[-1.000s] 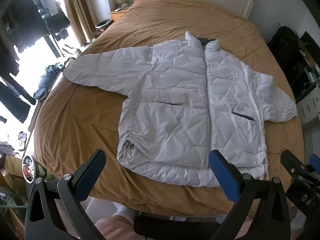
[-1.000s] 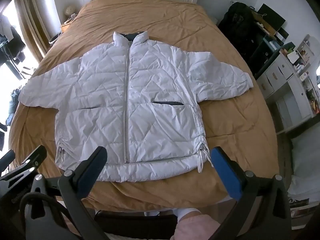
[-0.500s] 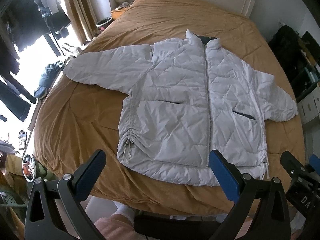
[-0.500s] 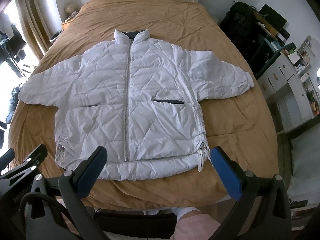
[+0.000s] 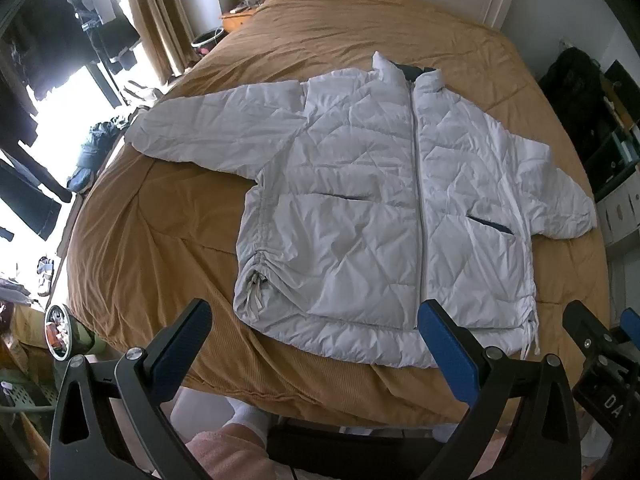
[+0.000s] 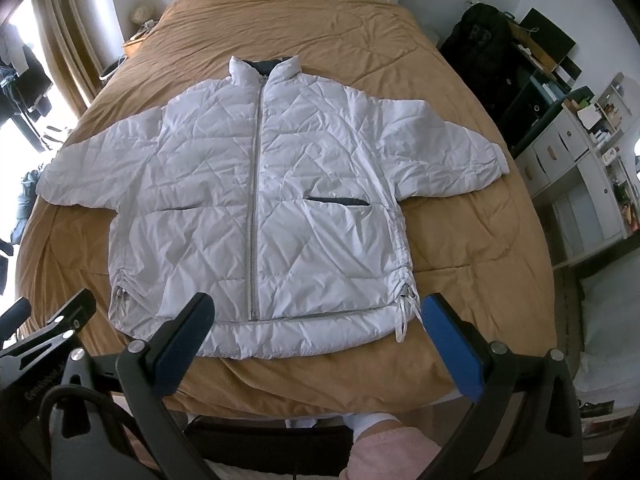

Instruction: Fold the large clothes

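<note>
So, from the left wrist view, the white quilted puffer jacket lies flat and zipped, front up, on the mustard-brown quilted bedspread, collar toward the headboard, both sleeves spread out sideways. The left gripper hangs above the near edge of the bed with its blue-padded fingers wide apart and nothing between them; it is not touching the hem. The grey drawcord at the left hem corner dangles loose, and a pinch aimed there could catch only the cord, so the corner would slip free on lifting. The padded shell looks slick and springy, so I judge a thin pinch would slide off, or a fold would puff back open.

From the right wrist view, the right gripper is likewise spread and empty, held over the foot of the bed just short of the jacket's bottom hem. The white drawcord at the right hem corner hangs near the right finger and could snag. The bedspread is soft and rumpled beneath, so a deep grab might take bedding with the jacket. Uneven lifting by the two sides would probably skew the fold line off the zip.
</note>
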Tool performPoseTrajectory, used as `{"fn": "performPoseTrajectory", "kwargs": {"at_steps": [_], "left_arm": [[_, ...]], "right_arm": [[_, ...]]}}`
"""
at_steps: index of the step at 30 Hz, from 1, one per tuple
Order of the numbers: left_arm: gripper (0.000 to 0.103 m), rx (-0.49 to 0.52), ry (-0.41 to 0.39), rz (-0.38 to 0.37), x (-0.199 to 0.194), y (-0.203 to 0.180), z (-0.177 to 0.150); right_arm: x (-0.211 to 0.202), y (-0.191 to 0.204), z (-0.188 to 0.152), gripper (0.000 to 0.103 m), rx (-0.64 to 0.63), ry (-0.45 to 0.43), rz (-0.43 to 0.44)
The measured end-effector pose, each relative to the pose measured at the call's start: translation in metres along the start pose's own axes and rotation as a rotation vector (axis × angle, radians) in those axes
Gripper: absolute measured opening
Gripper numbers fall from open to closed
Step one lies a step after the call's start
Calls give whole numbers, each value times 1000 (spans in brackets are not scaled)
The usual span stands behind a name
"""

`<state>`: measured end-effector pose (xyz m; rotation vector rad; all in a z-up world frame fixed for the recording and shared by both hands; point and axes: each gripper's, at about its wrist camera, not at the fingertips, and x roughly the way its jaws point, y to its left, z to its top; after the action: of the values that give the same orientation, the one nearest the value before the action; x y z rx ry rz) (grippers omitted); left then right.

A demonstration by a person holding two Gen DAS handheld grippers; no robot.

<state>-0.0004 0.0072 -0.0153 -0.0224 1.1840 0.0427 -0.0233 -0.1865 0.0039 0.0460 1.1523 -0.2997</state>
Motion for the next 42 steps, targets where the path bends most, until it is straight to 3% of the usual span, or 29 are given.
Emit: {"fn": "performPoseTrajectory", "kwargs": {"at_steps": [42], "left_arm": [[102,7,21,-3,3,-3,0]], "right_arm": [[1,1,-2,103,2,8,9]]}}
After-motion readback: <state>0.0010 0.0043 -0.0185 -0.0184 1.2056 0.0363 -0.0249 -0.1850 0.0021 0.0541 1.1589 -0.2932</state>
